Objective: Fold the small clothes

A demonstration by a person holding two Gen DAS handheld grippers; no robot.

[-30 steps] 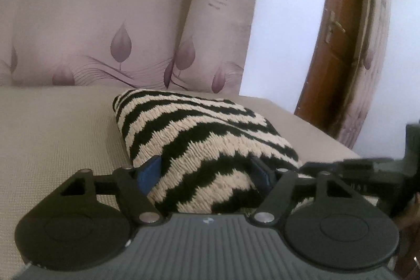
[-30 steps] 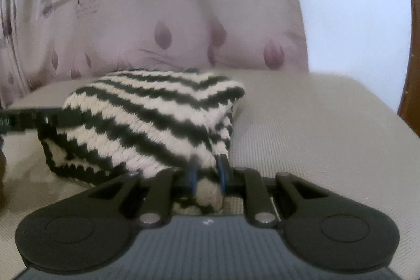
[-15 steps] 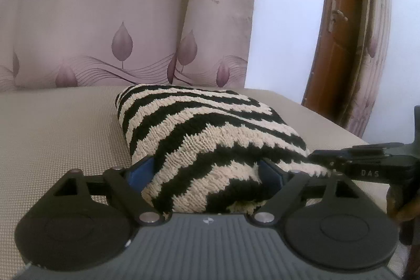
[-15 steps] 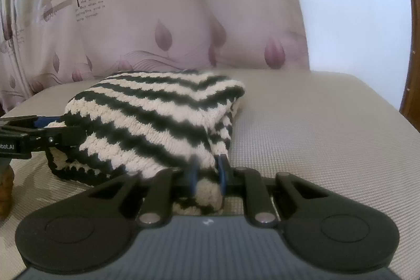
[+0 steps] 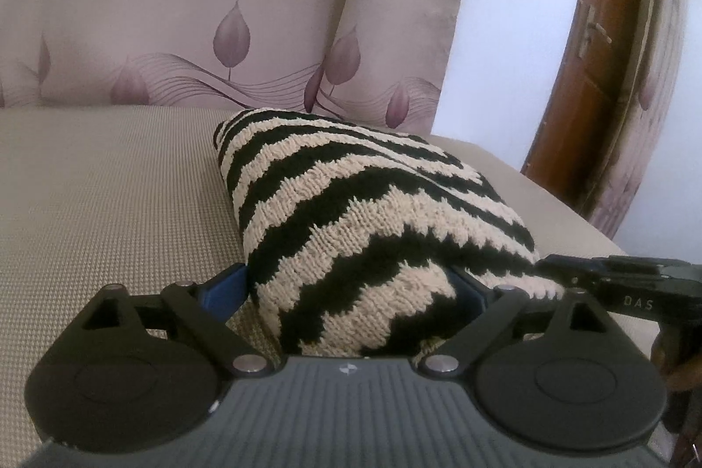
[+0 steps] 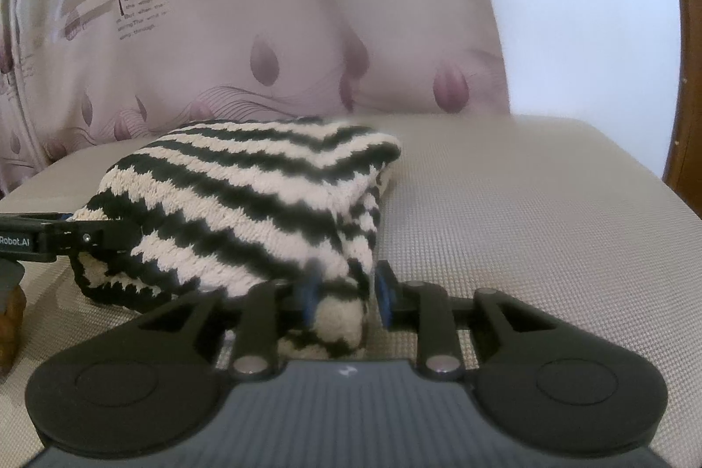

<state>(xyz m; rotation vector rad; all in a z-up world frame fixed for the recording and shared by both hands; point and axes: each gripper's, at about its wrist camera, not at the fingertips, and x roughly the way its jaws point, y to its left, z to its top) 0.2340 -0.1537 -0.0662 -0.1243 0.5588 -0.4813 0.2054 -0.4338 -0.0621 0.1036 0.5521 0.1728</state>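
A folded knit garment (image 5: 351, 205) with black and cream zigzag stripes lies on a beige woven surface (image 5: 109, 183). My left gripper (image 5: 346, 286) straddles its near left corner. Its jaws are wide and opening, and the blue left pad (image 5: 228, 286) sits just off the fabric edge. My right gripper (image 6: 346, 290) is at the near right corner of the garment (image 6: 245, 196). Its jaws are opening, the corner still lies between them, and the right pad (image 6: 382, 292) stands clear of the knit. Each gripper's finger shows in the other view: the right one's (image 5: 614, 279) and the left one's (image 6: 101, 237).
A pale curtain (image 5: 219, 7) with purple leaf prints hangs behind the surface. A brown wooden door (image 5: 583, 82) and a white wall (image 5: 517, 7) stand at the right. Bare beige surface (image 6: 526, 205) extends to the right of the garment.
The left jaws have spread wider around the garment's corner. The right jaws, pinched tight on the other corner before, have parted a little. The garment has stayed in place.
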